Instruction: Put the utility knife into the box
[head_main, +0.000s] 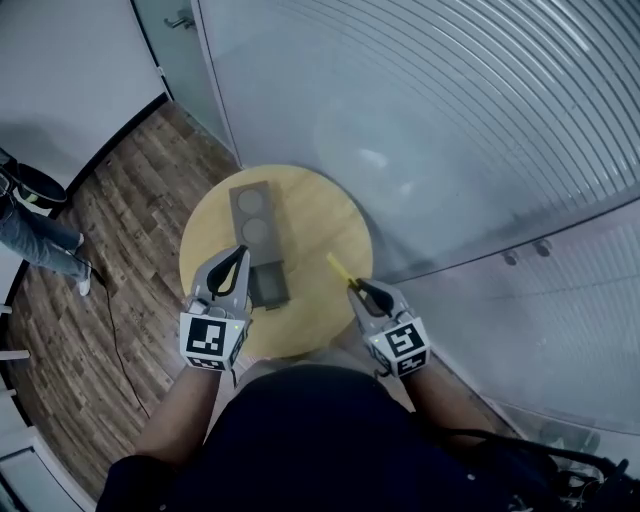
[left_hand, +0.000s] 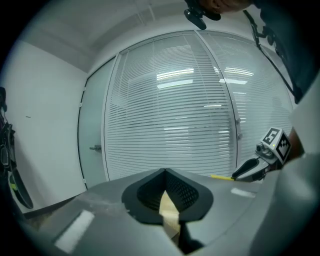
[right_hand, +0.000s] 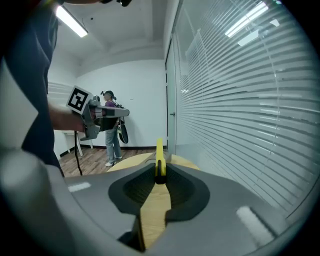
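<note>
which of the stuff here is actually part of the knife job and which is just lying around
Part of the job:
- yellow utility knife, clamped in the right hand-held gripper
- grey box on the round table
- left hand-held gripper, shut with nothing in it

Just around:
- person standing by the wall
- cable on the floor
- blinds behind the glass

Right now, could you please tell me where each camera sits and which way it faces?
Head view: on the person's head, looking steeply down at the round wooden table and grey rectangular box; both forearms, left tongs and right tongs show.
Left gripper view: on the left tongs, facing white slatted blinds; its shut, empty jaws show.
Right gripper view: on the right tongs, facing along the blinds to a white wall; jaws clamp the slim yellow utility knife.
Shared: each gripper view catches the other tongs.
</note>
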